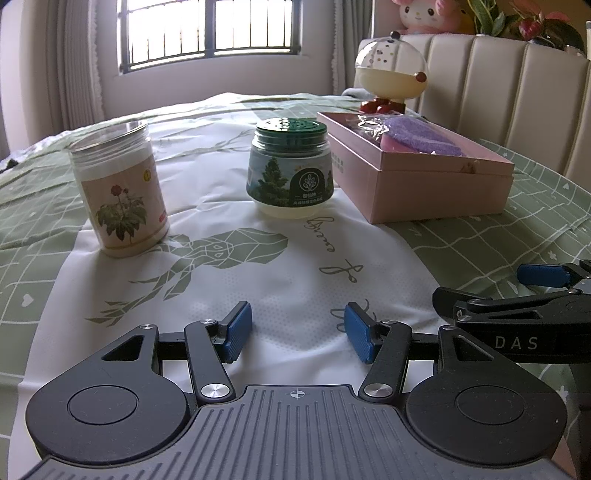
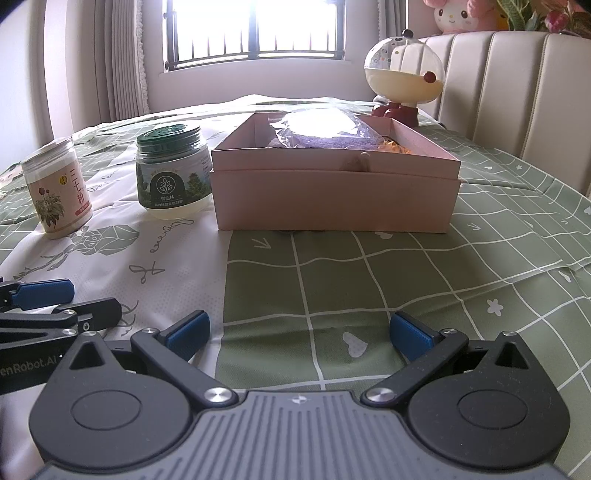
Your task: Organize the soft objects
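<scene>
my left gripper point(image 1: 298, 331) hung low over the white printed part of the bedspread point(image 1: 295, 258), its blue pads spread apart with nothing between them. my right gripper point(image 2: 298, 334) hung just beside it to the right, over the green checked part of the same cloth, its fingers spread wider and likewise empty; the side of it showed at the right edge of the left wrist view. ahead of the left gripper stood a clear jar point(image 1: 120, 190) with a flower label and pale powder inside, upright, and to its right a green-lidded jar point(image 1: 290, 168) with a tree label, also upright, the two well apart. further right lay an open pink box point(image 2: 336, 201), near the green-lidded jar but not touching it. inside the box rested a purple sponge point(image 2: 325, 138) in a crinkled clear wrapper, with something pink point(image 1: 393, 143) under it in the left view and something orange point(image 2: 397, 147) at its right in the right view; what these were i could not tell. behind the box stood a round domed toy point(image 2: 404, 74) on a red base, and a pink plush toy point(image 2: 461, 14) sat on top of the padded headboard point(image 2: 517, 92).
</scene>
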### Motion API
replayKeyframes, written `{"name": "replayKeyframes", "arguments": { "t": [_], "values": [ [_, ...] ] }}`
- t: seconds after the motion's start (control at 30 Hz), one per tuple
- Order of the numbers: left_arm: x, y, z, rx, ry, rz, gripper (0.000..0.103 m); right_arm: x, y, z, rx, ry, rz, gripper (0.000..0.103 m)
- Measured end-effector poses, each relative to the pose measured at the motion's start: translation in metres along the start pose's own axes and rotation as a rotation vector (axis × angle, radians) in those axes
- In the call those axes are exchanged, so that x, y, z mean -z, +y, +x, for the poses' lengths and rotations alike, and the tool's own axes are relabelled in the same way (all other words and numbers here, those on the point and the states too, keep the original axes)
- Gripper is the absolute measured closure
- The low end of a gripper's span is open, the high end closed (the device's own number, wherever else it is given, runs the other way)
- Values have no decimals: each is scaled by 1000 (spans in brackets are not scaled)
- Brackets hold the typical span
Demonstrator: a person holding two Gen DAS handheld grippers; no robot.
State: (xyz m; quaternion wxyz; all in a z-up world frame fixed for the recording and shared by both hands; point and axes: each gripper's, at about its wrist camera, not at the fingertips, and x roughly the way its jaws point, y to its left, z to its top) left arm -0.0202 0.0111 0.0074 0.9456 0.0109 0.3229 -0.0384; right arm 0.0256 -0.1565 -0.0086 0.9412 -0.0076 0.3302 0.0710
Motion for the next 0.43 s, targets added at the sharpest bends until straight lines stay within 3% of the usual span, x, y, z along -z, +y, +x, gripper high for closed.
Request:
{"name": "replayKeyframes", "arguments": {
  "t": [0.43],
  "values": [
    [0,2,0,7,1,3,42,0,0,0,0,0,0,0]
  ]
}}
